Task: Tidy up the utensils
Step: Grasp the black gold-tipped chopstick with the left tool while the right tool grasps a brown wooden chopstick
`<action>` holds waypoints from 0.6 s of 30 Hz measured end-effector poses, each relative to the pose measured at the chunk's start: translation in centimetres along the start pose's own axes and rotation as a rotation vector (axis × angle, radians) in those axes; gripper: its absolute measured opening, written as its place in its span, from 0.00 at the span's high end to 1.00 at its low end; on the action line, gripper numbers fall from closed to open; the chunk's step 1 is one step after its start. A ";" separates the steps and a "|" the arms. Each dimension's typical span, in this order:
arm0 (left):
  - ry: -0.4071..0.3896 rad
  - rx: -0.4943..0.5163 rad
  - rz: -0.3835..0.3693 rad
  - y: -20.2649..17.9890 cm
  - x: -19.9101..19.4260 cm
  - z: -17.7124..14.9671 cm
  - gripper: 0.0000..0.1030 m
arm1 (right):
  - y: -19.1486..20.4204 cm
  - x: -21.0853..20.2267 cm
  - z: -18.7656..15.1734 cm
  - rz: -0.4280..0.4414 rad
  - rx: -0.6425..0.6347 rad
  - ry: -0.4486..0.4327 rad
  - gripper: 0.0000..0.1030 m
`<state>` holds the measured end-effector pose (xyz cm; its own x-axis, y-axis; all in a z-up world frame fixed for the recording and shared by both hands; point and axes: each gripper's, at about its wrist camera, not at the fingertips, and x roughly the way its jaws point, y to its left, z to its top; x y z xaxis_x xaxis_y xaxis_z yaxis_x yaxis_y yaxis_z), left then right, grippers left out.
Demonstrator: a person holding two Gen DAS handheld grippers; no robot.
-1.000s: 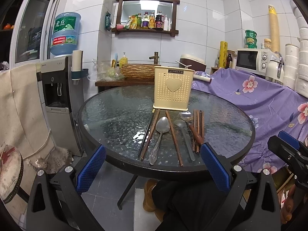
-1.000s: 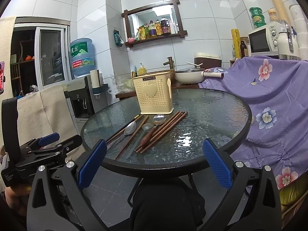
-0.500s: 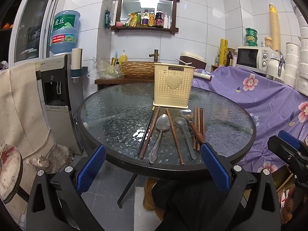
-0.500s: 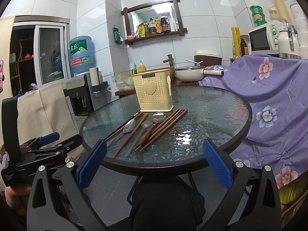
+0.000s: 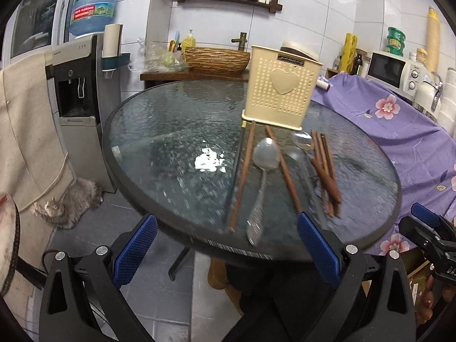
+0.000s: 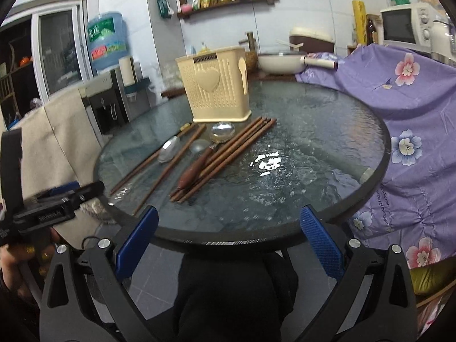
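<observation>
A cream perforated utensil holder [image 5: 282, 94] with a heart stands on the round glass table [image 5: 171, 131]; it also shows in the right wrist view [image 6: 216, 85]. In front of it lie brown chopsticks [image 5: 245, 171], a steel spoon [image 5: 263, 168], a wooden-handled spoon [image 6: 199, 162] and more chopsticks [image 6: 233, 151]. My left gripper [image 5: 225, 245] is open and empty at the table's near edge, just short of the spoon's handle. My right gripper [image 6: 225, 233] is open and empty at the near edge, right of the utensils.
A water dispenser [image 5: 82, 85] stands left of the table and a cat [image 5: 68, 202] lies on the floor beside it. A purple flowered cloth [image 6: 413, 99] covers furniture on the right. A wooden basin [image 5: 216, 57] and a microwave [image 5: 396, 68] stand behind.
Both grippers have moved forward and higher towards the table, so the utensils and holder look nearer. Both stay open. Nothing on the table has moved.
</observation>
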<state>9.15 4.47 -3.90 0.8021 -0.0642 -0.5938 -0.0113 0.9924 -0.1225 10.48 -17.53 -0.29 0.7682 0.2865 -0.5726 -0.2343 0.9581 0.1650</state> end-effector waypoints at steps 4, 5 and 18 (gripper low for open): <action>0.012 0.023 0.011 0.8 1.7 2.2 0.09 | -0.9 2.1 2.3 -0.028 -0.022 0.021 0.06; 0.014 0.028 0.016 1.0 2.1 2.9 0.11 | -1.0 2.6 2.9 -0.038 -0.028 0.029 0.08; 0.121 0.077 -0.018 1.9 9.2 9.3 0.28 | -2.4 13.7 10.4 -0.111 -0.065 0.224 0.39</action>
<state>22.03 6.73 -2.17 0.7238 -0.0894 -0.6842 0.0521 0.9958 -0.0751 27.74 -15.86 -0.20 0.6417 0.1638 -0.7493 -0.1995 0.9789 0.0431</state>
